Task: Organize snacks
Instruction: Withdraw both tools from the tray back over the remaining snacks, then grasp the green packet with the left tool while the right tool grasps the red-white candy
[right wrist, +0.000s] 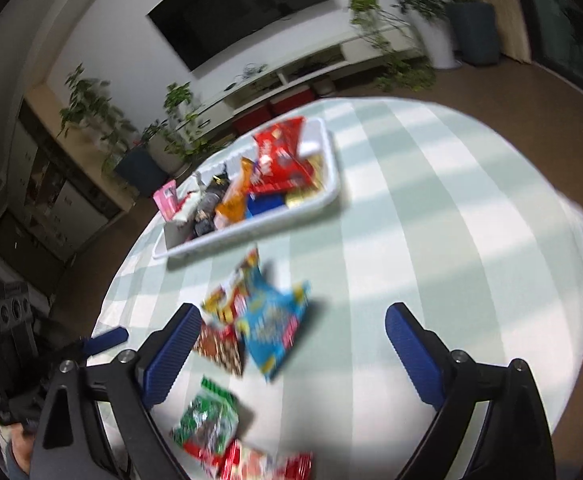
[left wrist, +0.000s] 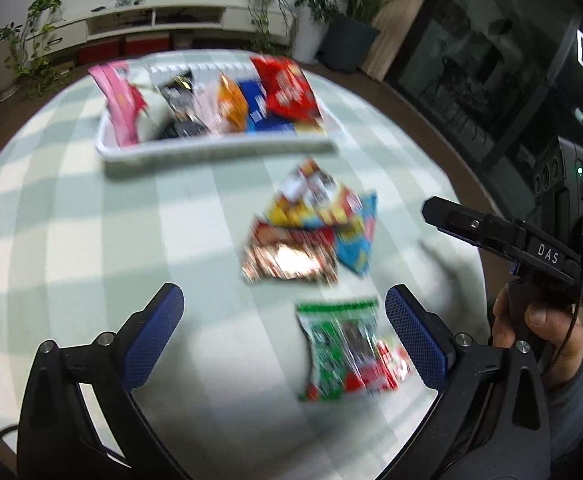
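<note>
Both the left tongs [left wrist: 283, 332] and right tongs [right wrist: 291, 352] gape wide, holding nothing. The white plastic tray [left wrist: 211, 148] already carries upright packets. Just before it lie loose packets; take the near green foil packet [left wrist: 331, 348] by its edge.
</note>
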### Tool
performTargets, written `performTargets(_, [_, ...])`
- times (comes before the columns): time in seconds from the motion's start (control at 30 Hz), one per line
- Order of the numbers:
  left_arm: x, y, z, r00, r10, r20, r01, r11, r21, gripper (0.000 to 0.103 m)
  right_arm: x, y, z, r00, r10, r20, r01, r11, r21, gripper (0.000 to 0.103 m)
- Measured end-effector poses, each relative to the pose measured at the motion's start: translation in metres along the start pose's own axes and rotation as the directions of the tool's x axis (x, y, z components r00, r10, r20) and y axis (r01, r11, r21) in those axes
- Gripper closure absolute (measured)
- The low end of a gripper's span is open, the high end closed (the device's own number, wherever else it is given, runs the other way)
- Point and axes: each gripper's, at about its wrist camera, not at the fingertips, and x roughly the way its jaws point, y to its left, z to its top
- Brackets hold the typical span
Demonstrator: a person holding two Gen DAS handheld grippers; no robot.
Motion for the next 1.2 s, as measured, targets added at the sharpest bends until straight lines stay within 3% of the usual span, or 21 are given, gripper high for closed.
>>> performTargets(0.33, [0.021, -0.034, -0.026, 0.996, 0.075, -0.052, -0.073, 0.996, 0.045, 0.001, -0.019, 0.0, -0.058, 1.0, 0.003, -0.003, -0.002, 1.0, 0.017, 0.007])
performTargets(0.63, [0.037, -0.045, -0.022, 0.981, 0.182, -0.068, -0.176, 0.98, 0.089, 0.002, -0.034, -0.003, -0.066, 0.999, 0.014, 0.032, -0.015, 0.999, 0.038, 0.007])
performTargets(0.7, [0.044, -0.046, -0.024, 0.976, 0.199, -0.086, -0.19, 0.976, 0.108, 0.008, -0.034, -0.003, -0.067, 0.999, 0.014, 0.028, -0.015, 0.999, 0.034, 0.007])
performTargets(0.77, [0.049, -0.046, -0.026, 0.974, 0.199, -0.105, -0.186, 0.976, 0.115, 0.022, -0.034, -0.002, -0.068, 0.999, 0.017, 0.027, -0.017, 1.0, 0.024, 0.007])
performTargets(0.9, [0.051, -0.045, -0.029, 0.978, 0.182, -0.105, -0.169, 0.978, 0.118, 0.032, -0.036, -0.001, -0.07, 0.999, 0.017, 0.029, -0.017, 1.0, 0.017, 0.008])
performTargets(0.97, [0.05, -0.045, -0.028, 0.98, 0.171, -0.102, -0.158, 0.98, 0.125, 0.048, -0.035, 0.0, -0.07, 1.0, 0.015, 0.025, -0.015, 1.0, 0.016, 0.008])
performTargets(1.03, [0.05, -0.045, -0.029, 0.98, 0.172, -0.1, -0.159, 0.979, 0.125, 0.057, -0.036, 0.002, -0.071, 1.0, 0.014, 0.021, -0.014, 1.0, 0.01, 0.008])
performTargets(1.2, [0.044, -0.041, -0.031, 0.986, 0.139, -0.091, -0.129, 0.986, 0.108, 0.072, -0.036, 0.007, -0.073, 1.0, 0.009, 0.012, -0.008, 1.0, -0.009, 0.009])
